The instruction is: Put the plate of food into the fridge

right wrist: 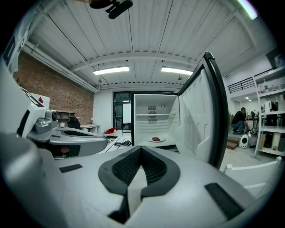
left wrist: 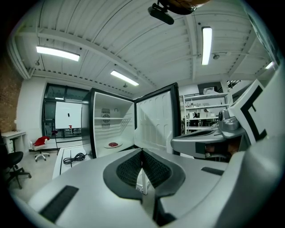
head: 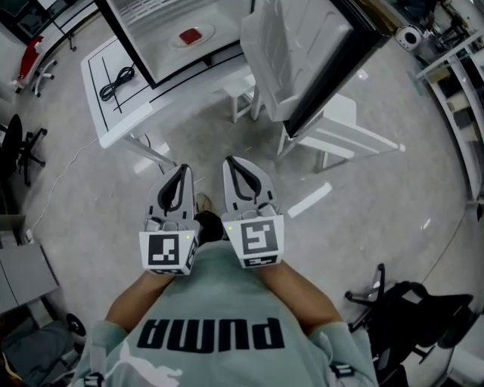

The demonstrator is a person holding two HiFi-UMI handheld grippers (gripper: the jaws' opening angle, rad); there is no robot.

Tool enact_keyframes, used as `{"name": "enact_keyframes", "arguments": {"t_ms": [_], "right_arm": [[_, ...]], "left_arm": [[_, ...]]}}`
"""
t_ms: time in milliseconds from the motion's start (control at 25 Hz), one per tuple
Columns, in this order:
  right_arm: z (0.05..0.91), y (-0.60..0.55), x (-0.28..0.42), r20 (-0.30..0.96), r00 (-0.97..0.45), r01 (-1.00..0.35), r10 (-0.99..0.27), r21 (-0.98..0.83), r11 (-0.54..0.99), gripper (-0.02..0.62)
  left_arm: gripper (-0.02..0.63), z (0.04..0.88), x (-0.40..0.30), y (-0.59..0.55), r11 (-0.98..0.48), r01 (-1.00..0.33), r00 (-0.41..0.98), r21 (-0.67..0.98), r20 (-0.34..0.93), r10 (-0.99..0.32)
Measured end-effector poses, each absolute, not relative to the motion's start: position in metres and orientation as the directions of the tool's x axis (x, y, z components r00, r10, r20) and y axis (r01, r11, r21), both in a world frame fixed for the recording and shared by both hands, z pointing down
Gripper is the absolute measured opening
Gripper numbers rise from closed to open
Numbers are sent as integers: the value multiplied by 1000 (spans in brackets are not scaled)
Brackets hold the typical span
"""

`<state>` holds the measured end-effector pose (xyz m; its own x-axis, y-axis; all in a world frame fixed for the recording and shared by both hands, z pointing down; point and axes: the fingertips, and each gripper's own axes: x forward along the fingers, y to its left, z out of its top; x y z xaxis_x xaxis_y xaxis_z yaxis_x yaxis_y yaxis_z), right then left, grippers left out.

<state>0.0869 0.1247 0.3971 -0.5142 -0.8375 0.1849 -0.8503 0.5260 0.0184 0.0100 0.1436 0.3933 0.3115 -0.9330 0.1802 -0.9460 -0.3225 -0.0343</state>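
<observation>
**A:** Starting with the head view. Shows the left gripper (head: pixel 182 172) and the right gripper (head: pixel 231 165) side by side in front of the torso, both pinched closed, nothing between the pads. And the load?

**B:** Found the plate of food (head: pixel 192 35) already inside the fridge (head: pixel 162 19), flat on the floor of the open compartment. Well apart from both tools. Lies ahead, closer to the left gripper's line than the right's.

**A:** Left gripper view next. Confirms clenched, empty jaws. Puts the plate (left wrist: pixel 113 144) far off and left of the jaw line, under a wire shelf (left wrist: pixel 126 119), with the open door (left wrist: pixel 156 120) just to its right.

**B:** Right gripper view last. Again clamped jaws, holding nothing. Puts the plate (right wrist: pixel 156 139) slightly right of the jaw line, so somewhere between the two aims. Shows the door (right wrist: pixel 200 120) looming on the right, far nearer than the plate.

**A:** Judging from that: placing looks done, with shutting the door probably left.

**B:** Agreed. Should fall to the right gripper, being nearer the door's free edge. Calls for a push on the outer face, swinging it leftward toward the cabinet. Worth minding the white chair (head: pixel 340 132) close on that outer side when stepping round.
</observation>
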Motion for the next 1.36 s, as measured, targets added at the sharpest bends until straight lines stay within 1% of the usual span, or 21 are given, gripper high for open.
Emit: {"name": "enact_keyframes", "arguments": {"t_ms": [360,560,720,1040,1360], "right_arm": [[421,140,97,257,-510,-852,-821,-21,523,6],[425,137,101,259,-507,-854,-822,-23,519,5],[426,132,105,254,-498,-860,-829,-23,510,5],[424,128,111,249,-485,-868,-838,-25,495,5],[424,127,101,246,-487,-867,-838,-24,497,5]], "left_arm": [[5,405,17,150,-326,-945,318,-15,183,-930],[5,414,18,145,-325,-946,318,-3,201,-926],[5,417,25,142,-354,-935,342,-18,219,-914],[5,418,37,135,-388,-922,376,-13,213,-902],[5,418,31,133,-400,-916,391,-4,211,-896]]}}
